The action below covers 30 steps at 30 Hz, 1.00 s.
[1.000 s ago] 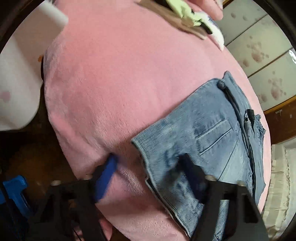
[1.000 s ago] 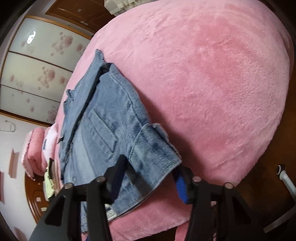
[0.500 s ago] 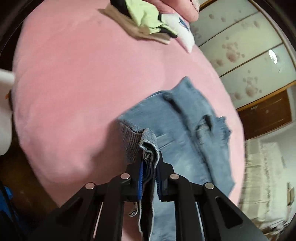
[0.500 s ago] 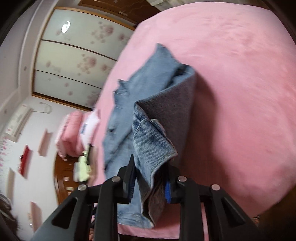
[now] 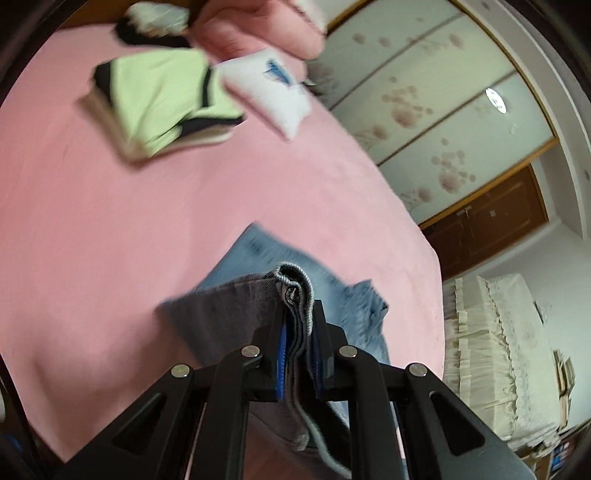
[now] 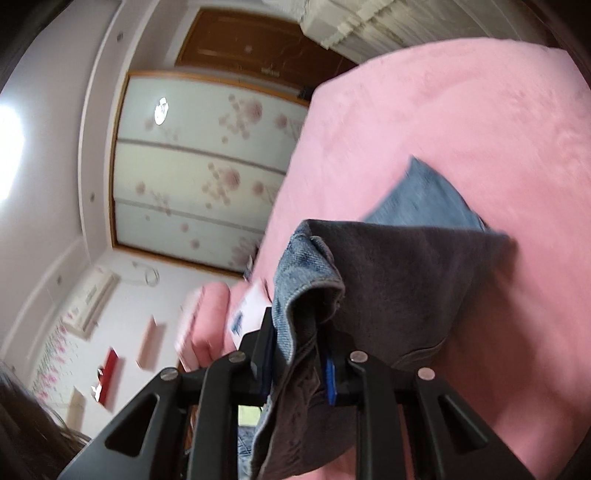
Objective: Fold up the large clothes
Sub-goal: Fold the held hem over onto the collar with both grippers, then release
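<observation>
A pair of blue jeans [image 5: 236, 314] is lifted by one end off the pink bed cover [image 5: 110, 221], its grey inner side facing me. My left gripper [image 5: 297, 314] is shut on a bunched denim hem, which pokes up above the fingers. In the right wrist view the jeans [image 6: 406, 277] hang folded over, their far end still on the bed [image 6: 480, 110]. My right gripper [image 6: 295, 332] has its jaws closing on the other corner, with thick denim pressed between the pads.
A folded pile with a light green garment [image 5: 159, 99] lies at the far end of the bed, beside a white pillow [image 5: 266, 92] and a pink rolled blanket [image 5: 258, 29]. Flowered sliding doors [image 5: 424, 110] and a lace-covered piece of furniture [image 5: 498, 350] stand past the bed.
Both grippers went from open over the flat jeans to shut on their near corners. They then rose and carried that end up and toward the far end of the bed.
</observation>
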Tool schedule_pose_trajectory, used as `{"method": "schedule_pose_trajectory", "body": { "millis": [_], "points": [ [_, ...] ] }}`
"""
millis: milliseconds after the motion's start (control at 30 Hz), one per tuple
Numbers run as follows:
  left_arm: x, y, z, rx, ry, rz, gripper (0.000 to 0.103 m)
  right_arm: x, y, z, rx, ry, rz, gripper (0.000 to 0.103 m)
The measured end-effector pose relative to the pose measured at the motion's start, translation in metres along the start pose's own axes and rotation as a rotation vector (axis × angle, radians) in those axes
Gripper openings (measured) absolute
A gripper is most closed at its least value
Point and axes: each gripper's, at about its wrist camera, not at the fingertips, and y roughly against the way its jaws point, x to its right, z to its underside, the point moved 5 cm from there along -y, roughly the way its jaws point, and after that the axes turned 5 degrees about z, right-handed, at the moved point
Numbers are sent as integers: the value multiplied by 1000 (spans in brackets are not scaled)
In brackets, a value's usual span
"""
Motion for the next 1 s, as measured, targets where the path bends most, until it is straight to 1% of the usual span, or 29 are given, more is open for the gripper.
{"method": "schedule_pose_trajectory", "body": {
  "millis": [100,200,267,300,433,467,533,667,733,833,867,900,933,967,1000],
  "points": [
    [23,-26,-25,-23,-56,13,8,-12,-17,-23,33,2,12,20],
    [44,-67,-46,-78,-65,38,8,-18,-41,-40,38,-14,37,19],
    [53,-92,-57,-97,-77,24,8,-18,-52,-50,50,-32,38,19],
    [59,-110,-63,-107,-92,5,8,-19,-60,-57,59,-35,46,19],
    [65,-157,-73,-133,-116,-42,8,-15,-86,-81,108,-9,106,18],
    [63,-169,-73,-138,-121,-56,8,-12,-94,-88,121,-9,118,18],
    [59,-190,-70,-151,-140,-88,8,-1,-114,-101,129,1,169,17],
    [49,-240,-60,-183,-203,-195,9,25,-156,-112,112,4,250,17],
    [45,-258,-54,-201,-224,-229,10,42,-178,-117,99,9,324,17],
    [38,-287,-44,-248,-302,-305,12,59,-201,-120,80,27,415,18],
    [37,-291,-42,-253,-306,-314,15,62,-206,-120,73,30,437,18],
    [36,-294,-40,-263,-305,-324,19,66,-212,-120,64,37,464,21],
    [34,-297,-41,-268,-305,-327,20,69,-216,-121,55,45,479,26],
    [36,-296,-42,-259,-313,-334,26,70,-219,-121,48,52,489,28],
    [39,-293,-45,-227,-333,-347,30,70,-221,-122,44,62,493,31]
  ]
}}
